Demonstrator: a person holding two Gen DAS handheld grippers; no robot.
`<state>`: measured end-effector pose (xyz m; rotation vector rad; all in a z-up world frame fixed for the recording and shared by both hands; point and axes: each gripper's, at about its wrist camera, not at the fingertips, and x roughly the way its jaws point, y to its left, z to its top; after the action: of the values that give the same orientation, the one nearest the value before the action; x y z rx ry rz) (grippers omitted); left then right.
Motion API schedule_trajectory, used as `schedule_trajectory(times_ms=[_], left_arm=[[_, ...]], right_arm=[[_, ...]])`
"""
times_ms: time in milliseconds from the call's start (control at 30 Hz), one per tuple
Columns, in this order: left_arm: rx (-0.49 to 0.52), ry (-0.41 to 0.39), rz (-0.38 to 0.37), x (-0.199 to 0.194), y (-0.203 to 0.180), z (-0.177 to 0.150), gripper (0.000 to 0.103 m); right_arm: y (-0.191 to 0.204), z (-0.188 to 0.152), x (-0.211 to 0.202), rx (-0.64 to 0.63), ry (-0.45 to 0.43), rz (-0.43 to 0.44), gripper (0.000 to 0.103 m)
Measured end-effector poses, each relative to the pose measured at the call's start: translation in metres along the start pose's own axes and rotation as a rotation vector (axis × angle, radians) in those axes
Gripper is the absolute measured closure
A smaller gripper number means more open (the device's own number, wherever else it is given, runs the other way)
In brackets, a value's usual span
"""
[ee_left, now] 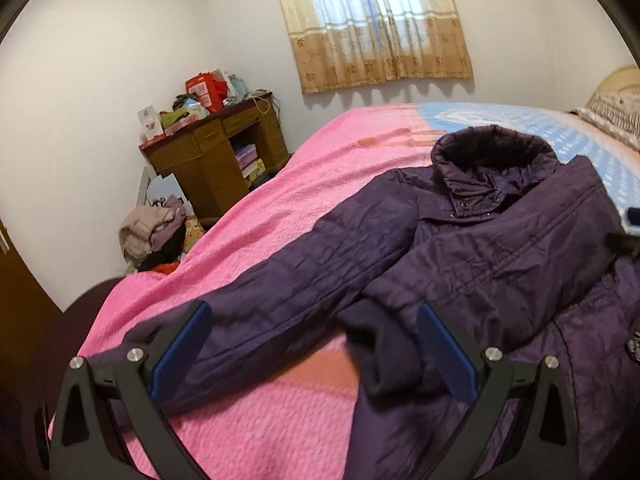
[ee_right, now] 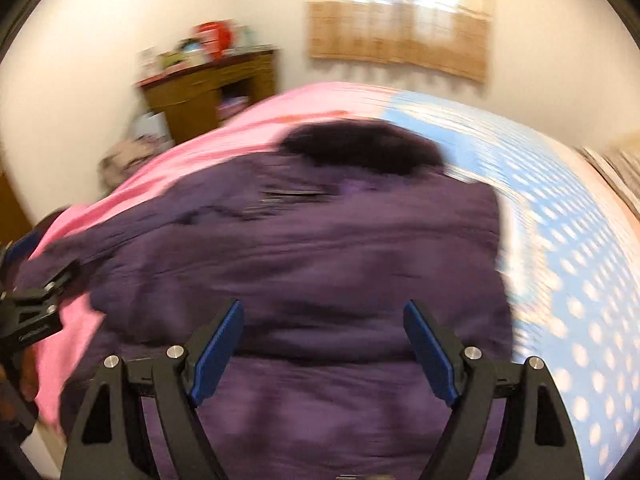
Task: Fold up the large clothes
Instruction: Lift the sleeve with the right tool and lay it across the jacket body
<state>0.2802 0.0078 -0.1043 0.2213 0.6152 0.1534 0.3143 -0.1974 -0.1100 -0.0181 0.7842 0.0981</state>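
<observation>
We are midway through folding a dark purple padded jacket that lies front-up across the bed, its fur-trimmed collar toward the far side, on a cover that is pink on the left and blue with white dots on the right.

Seen from the left wrist, one sleeve runs out to the near left over the pink cover, while a dark cuff lies doubled back against the body of the coat. We judge the sleeve fold to be the step in hand, with the body yet to be folded over.

Our left claw stands wide open just above the sleeve and cuff, its blue pads pressing on nothing.

Our right claw, in a blurred view, is also spread wide over the middle of the jacket, gripping nothing; whether its tips brush the cloth we cannot tell.

The next move, as we read it, calls for closing on the outstretched sleeve and carrying it across the chest, keeping the slippery shell from sliding.
</observation>
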Motion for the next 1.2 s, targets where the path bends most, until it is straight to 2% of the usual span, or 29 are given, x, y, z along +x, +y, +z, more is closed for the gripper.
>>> schedule_trajectory(times_ms=[67, 133, 233, 333, 367, 467, 500, 533, 567, 633, 667, 700, 800, 900, 967, 1067, 1100, 1167, 1200], left_arm=[[0.03, 0.016, 0.023, 0.009, -0.008, -0.002, 0.0], [0.047, 0.055, -0.01, 0.02, -0.013, -0.007, 0.0], [0.071, 0.084, -0.022, 0.033, -0.018, -0.013, 0.0], [0.074, 0.096, -0.023, 0.04, -0.022, -0.011, 0.0], [0.079, 0.097, -0.029, 0.042, -0.024, -0.009, 0.0], [0.088, 0.104, -0.076, 0.046, -0.032, -0.002, 0.0], [0.089, 0.12, -0.105, 0.05, -0.035, -0.001, 0.0], [0.088, 0.139, -0.126, 0.054, -0.036, 0.0, 0.007], [0.086, 0.152, -0.137, 0.056, -0.038, 0.0, 0.013], [0.089, 0.17, -0.195, 0.057, -0.042, -0.002, 0.048], [0.098, 0.164, -0.217, 0.053, -0.045, -0.003, 0.053], [0.117, 0.149, -0.217, 0.05, -0.048, -0.004, 0.061], [0.15, 0.1, -0.223, 0.034, -0.057, 0.0, 0.067], [0.109, 0.083, -0.275, 0.019, -0.056, 0.012, 0.068], [0.122, 0.068, -0.297, 0.01, -0.063, 0.018, 0.068], [0.168, 0.101, -0.28, 0.016, -0.079, 0.015, 0.066], [0.177, 0.121, -0.266, 0.024, -0.082, 0.012, 0.063], [0.182, 0.149, -0.237, 0.034, -0.084, 0.005, 0.05], [0.191, 0.15, -0.21, 0.036, -0.083, 0.002, 0.036]], right_arm=[[-0.043, 0.001, 0.005, 0.097, 0.012, -0.022, 0.021], [-0.078, 0.0, 0.01, 0.175, 0.018, -0.049, 0.021], [-0.122, 0.004, 0.022, 0.305, 0.029, 0.006, 0.021], [-0.124, 0.014, 0.036, 0.288, 0.044, 0.062, 0.021], [-0.117, 0.019, 0.049, 0.256, 0.079, 0.09, 0.021], [-0.106, 0.02, 0.085, 0.189, 0.156, -0.009, 0.024], [-0.105, 0.019, 0.094, 0.186, 0.163, -0.015, 0.033], [-0.106, 0.018, 0.1, 0.195, 0.163, -0.022, 0.061], [-0.109, 0.016, 0.103, 0.207, 0.156, -0.026, 0.075], [-0.114, 0.014, 0.101, 0.21, 0.143, 0.0, 0.087], [-0.116, 0.013, 0.097, 0.201, 0.135, 0.012, 0.093], [-0.118, 0.013, 0.093, 0.192, 0.127, 0.013, 0.095], [-0.128, 0.012, 0.076, 0.159, 0.109, -0.011, 0.099], [-0.142, 0.01, 0.061, 0.162, 0.11, -0.043, 0.1], [-0.157, 0.006, 0.058, 0.189, 0.116, -0.06, 0.1], [-0.173, -0.004, 0.068, 0.224, 0.16, -0.032, 0.099], [-0.174, -0.007, 0.069, 0.226, 0.16, -0.036, 0.099], [-0.175, -0.008, 0.07, 0.244, 0.162, -0.034, 0.099], [-0.176, -0.008, 0.07, 0.254, 0.163, -0.038, 0.098]])
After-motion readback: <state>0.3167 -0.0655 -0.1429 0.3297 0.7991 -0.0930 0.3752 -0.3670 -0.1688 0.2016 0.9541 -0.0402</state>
